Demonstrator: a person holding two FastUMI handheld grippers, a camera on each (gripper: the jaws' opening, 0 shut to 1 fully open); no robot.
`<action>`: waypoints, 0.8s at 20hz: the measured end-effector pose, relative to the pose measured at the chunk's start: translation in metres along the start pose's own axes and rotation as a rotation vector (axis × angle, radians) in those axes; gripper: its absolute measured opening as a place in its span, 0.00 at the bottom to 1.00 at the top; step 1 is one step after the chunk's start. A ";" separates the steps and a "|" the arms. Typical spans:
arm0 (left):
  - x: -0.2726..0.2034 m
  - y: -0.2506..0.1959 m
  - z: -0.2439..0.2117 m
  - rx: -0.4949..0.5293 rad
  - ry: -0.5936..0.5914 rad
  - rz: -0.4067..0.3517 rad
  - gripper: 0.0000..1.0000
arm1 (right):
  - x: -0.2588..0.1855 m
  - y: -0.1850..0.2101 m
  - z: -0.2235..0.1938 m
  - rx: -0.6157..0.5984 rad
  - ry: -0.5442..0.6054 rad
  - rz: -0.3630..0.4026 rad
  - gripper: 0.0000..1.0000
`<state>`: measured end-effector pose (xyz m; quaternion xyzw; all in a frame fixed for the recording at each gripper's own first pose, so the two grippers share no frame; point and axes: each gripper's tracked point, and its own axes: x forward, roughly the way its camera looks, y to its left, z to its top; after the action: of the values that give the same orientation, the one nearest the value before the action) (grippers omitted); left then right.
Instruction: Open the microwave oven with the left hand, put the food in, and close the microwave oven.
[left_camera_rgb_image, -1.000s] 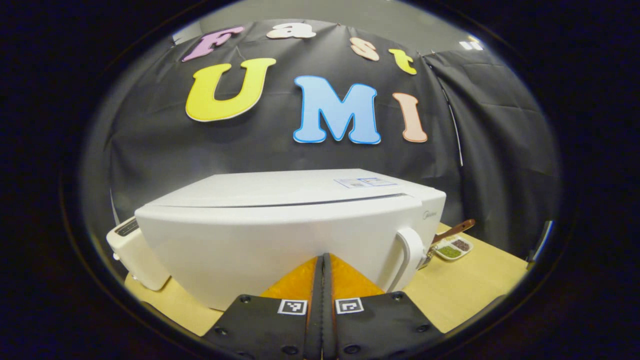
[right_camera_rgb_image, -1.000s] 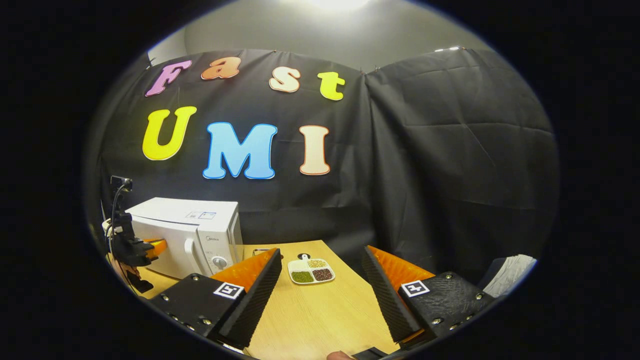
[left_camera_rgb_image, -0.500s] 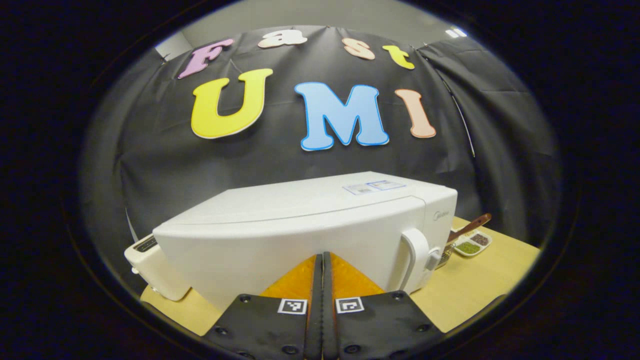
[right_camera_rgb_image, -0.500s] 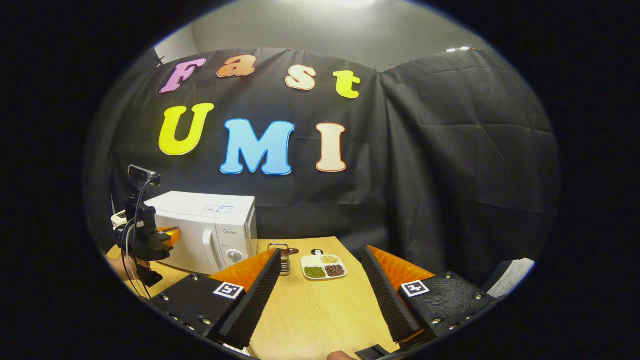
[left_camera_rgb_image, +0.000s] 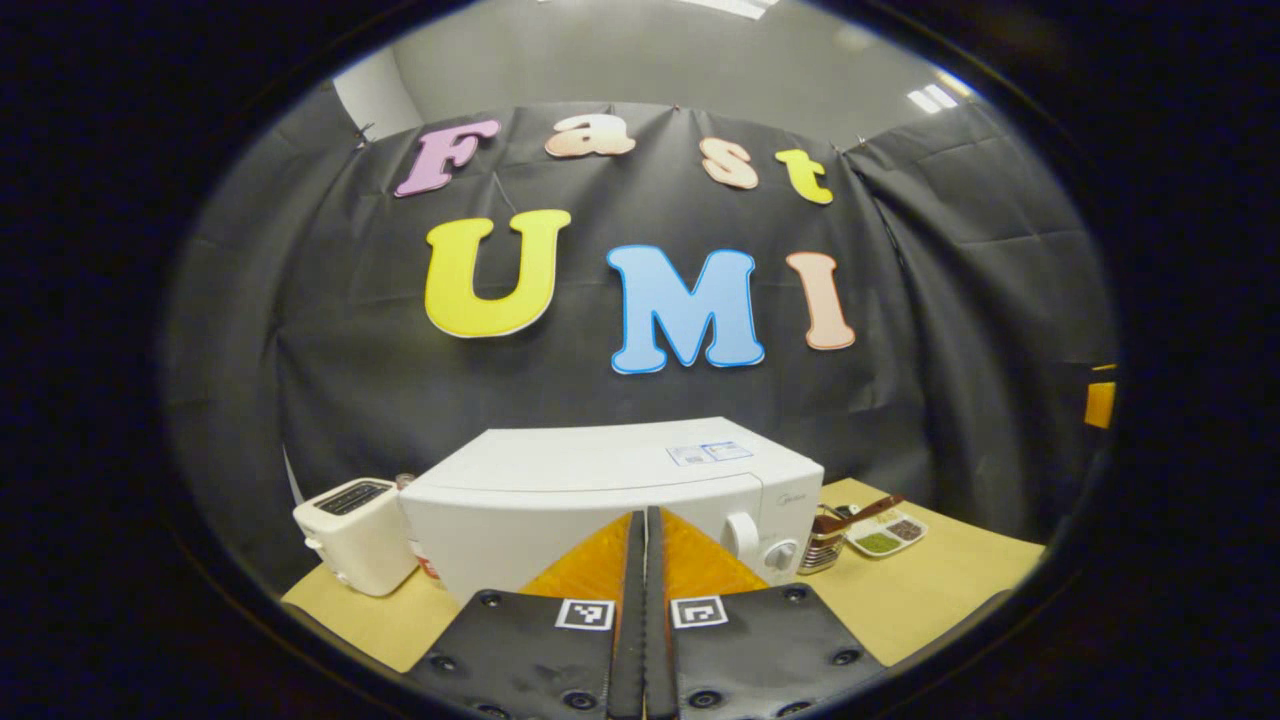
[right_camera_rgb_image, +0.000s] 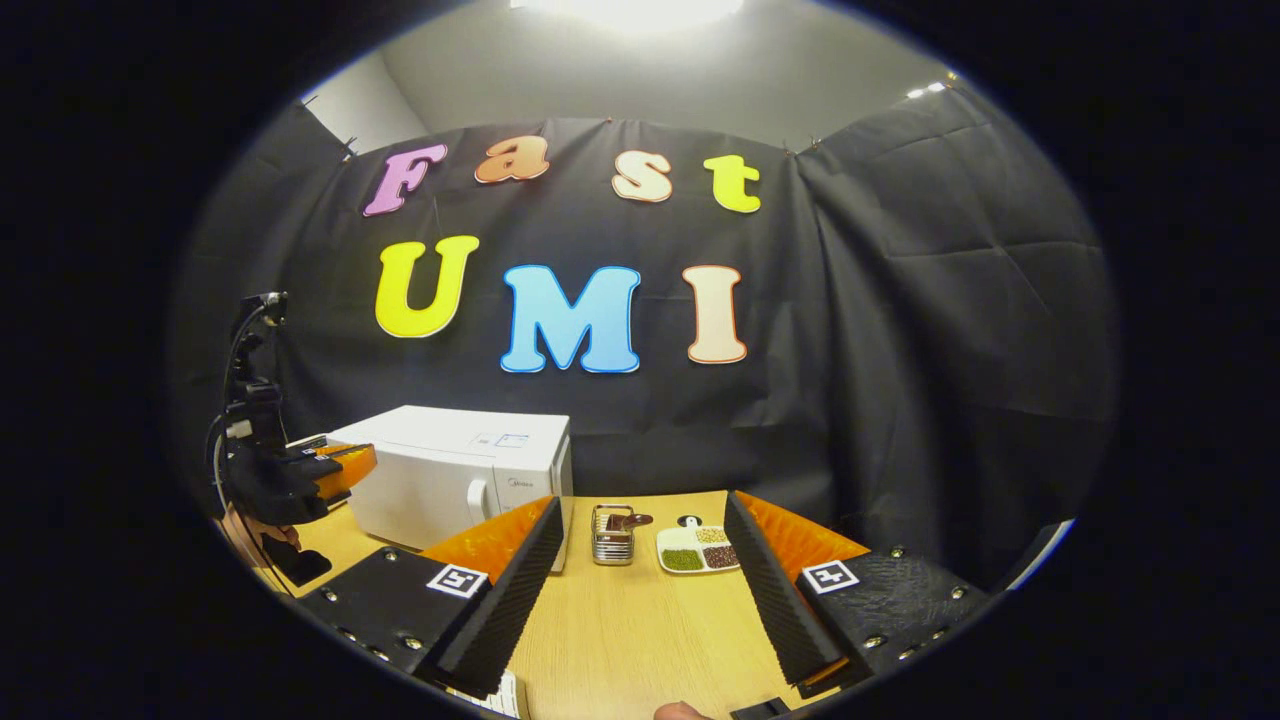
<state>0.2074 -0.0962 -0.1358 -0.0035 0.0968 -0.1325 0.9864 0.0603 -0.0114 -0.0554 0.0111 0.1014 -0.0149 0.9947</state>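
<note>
Table: pale wood top against black cloth, with everything set toward the back.
Microwave: white, door closed — at the back left of the table in the right gripper view, handle and dial on its right side.
Toaster: white, just left of the microwave.
Dish: small white tray with separate heaps of green, tan and dark brown grains — right of the microwave, on the table, also seen in the left gripper view.
Rack: little metal holder between microwave and dish, something brown resting on top; what it is I cannot tell.
Left claw: fingers pressed flat together, nothing between them, pointing at the microwave front and clear of it; seen from the side at far left.
Right claw: spread wide, empty, hanging over bare table short of the dish.
</note>
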 end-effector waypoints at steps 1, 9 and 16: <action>-0.011 -0.001 0.008 0.012 -0.011 0.008 0.07 | -0.004 -0.001 0.001 0.008 -0.006 0.014 0.98; -0.100 -0.017 0.035 0.014 -0.037 0.087 0.07 | -0.043 -0.020 0.009 0.013 -0.046 0.105 0.98; -0.167 -0.042 0.053 0.035 -0.061 0.104 0.06 | -0.070 -0.035 0.005 0.026 -0.055 0.134 0.98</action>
<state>0.0490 -0.0935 -0.0507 0.0147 0.0646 -0.0827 0.9944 -0.0085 -0.0442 -0.0366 0.0303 0.0729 0.0499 0.9956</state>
